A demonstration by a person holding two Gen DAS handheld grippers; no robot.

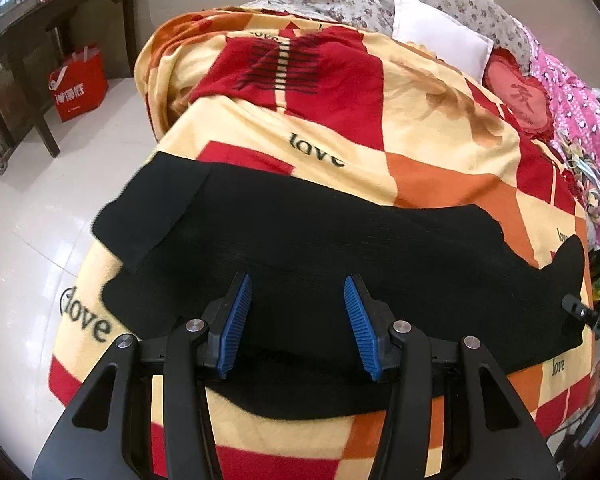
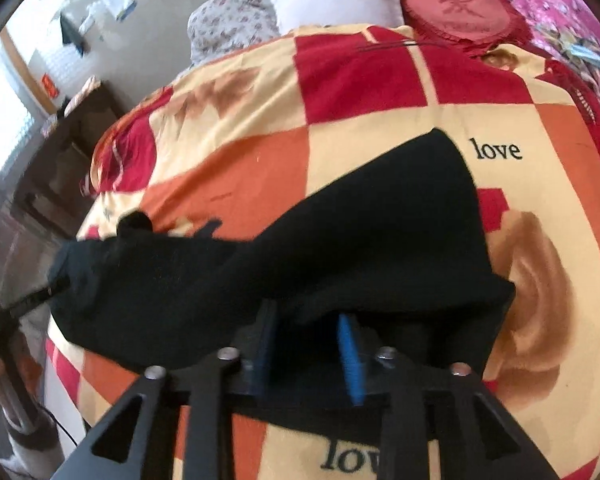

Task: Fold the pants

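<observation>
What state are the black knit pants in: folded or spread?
Mostly spread: the black knit pants lie long across the checked fleece blanket, one end overlapping itself. Fold count: cannot tell.

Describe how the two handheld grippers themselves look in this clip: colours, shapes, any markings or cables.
Both match: the left gripper and right gripper have matte black angular linkage arms with triangular cut-outs, round silver pivot bolts, and fingers faced with blue ribbed pads. No markings or sleeves show. A thin dark cable near the left edge of the right wrist view may be the rig's; I cannot tell.
</observation>
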